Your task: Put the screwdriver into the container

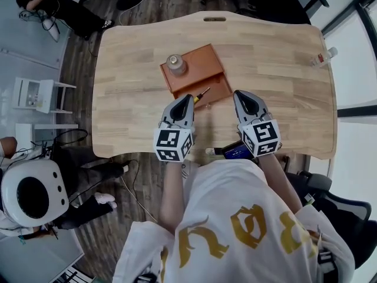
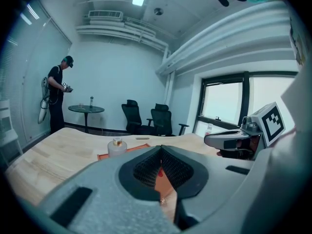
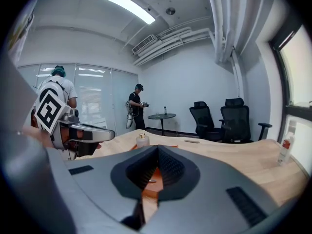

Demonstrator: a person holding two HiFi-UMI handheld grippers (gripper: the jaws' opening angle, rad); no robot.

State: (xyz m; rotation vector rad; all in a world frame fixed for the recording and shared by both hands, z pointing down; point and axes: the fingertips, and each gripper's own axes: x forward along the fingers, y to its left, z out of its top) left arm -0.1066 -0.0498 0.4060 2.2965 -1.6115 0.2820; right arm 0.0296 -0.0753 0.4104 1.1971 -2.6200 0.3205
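An orange-brown container [image 1: 197,63] sits mid-table with a small capped bottle [image 1: 176,64] standing in it. The screwdriver [image 1: 202,94] lies slanted in the container's front section. My left gripper [image 1: 189,98] is shut, its tip right beside the screwdriver's near end; whether they touch I cannot tell. In the left gripper view its jaws [image 2: 161,150] meet at the tip, with only orange container floor and a red bit showing behind them. My right gripper [image 1: 240,94] hovers at the container's front right corner, also shut [image 3: 157,149], with nothing held.
A plastic bottle [image 1: 324,56] stands at the table's far right edge. A device with a blue screen [image 1: 238,152] lies at the front edge. People stand or sit off the table's left side [image 1: 35,187]. Office chairs [image 2: 146,118] and a round table [image 2: 86,109] stand beyond.
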